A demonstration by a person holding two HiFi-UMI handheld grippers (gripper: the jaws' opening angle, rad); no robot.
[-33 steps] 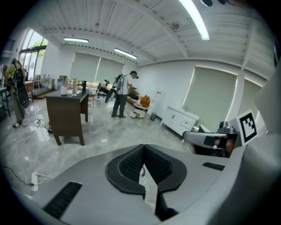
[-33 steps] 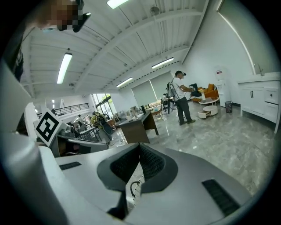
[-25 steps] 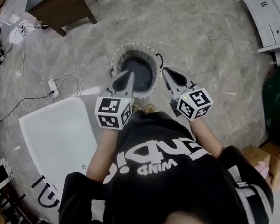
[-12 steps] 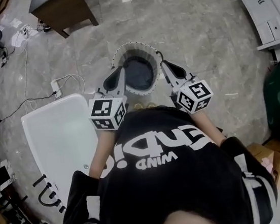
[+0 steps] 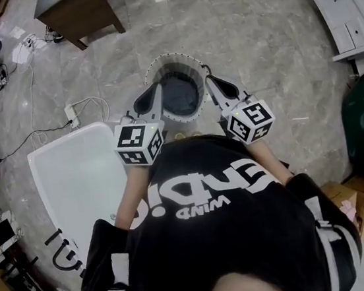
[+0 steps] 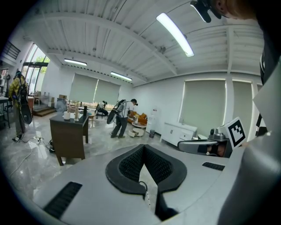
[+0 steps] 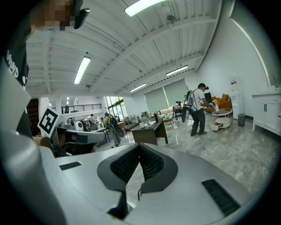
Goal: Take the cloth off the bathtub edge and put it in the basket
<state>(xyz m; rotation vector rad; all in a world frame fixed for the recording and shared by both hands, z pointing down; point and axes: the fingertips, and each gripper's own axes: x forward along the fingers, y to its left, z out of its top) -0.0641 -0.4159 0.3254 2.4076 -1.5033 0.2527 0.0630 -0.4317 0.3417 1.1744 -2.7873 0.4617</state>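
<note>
Nearest, the left gripper (image 5: 155, 90) and the right gripper (image 5: 210, 83) are held side by side. Each has smooth grey shells and ribbed black pads pressed tight together, with nothing between them. To their left lies the glossy white bathtub (image 5: 74, 182) with rounded corners. Just beyond the jaw tips stands the round basket (image 5: 172, 61) with a pale, dotted rim. The dark cloth (image 5: 179, 96) is bunched inside it. Farther off are the veined marble floor (image 5: 255, 45) and a brown wooden desk (image 5: 78, 12).

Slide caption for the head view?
Left hand-held gripper and right hand-held gripper, both shut and empty, frame the basket beside the white bathtub.
</note>
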